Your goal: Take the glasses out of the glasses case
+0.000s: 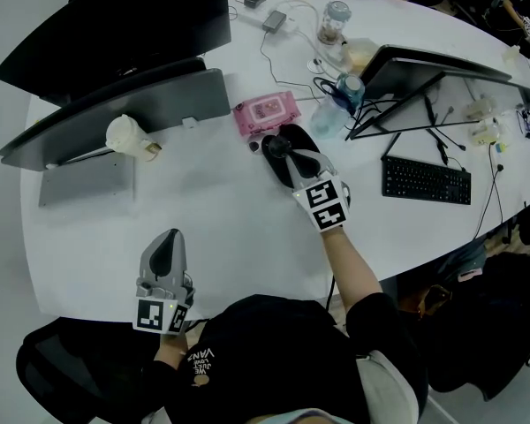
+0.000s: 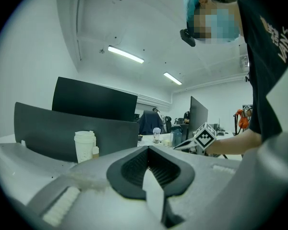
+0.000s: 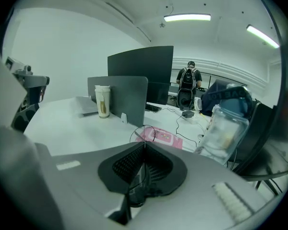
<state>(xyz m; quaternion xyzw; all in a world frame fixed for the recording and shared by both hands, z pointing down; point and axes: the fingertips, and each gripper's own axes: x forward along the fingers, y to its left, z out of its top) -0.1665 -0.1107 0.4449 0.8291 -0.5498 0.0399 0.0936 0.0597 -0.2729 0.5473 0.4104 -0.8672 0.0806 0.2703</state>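
Note:
The black glasses case [image 1: 302, 140] lies open on the white table [image 1: 203, 210], just in front of a pink pack. My right gripper [image 1: 271, 146] reaches over the case's left part and is shut on the glasses. In the right gripper view the thin-rimmed glasses [image 3: 143, 133] stick up from between the shut jaws, one lens ring above them; the case itself is hidden under the gripper there. My left gripper [image 1: 167, 238] rests near the table's front edge, far from the case, shut with nothing in it [image 2: 146, 152].
A pink wipes pack [image 1: 267, 113] lies behind the case. A paper cup [image 1: 128, 137] stands by a grey screen [image 1: 115, 117] at the left. Bottles and cables [image 1: 340, 91], another screen [image 1: 424, 73] and a keyboard [image 1: 426, 181] crowd the right.

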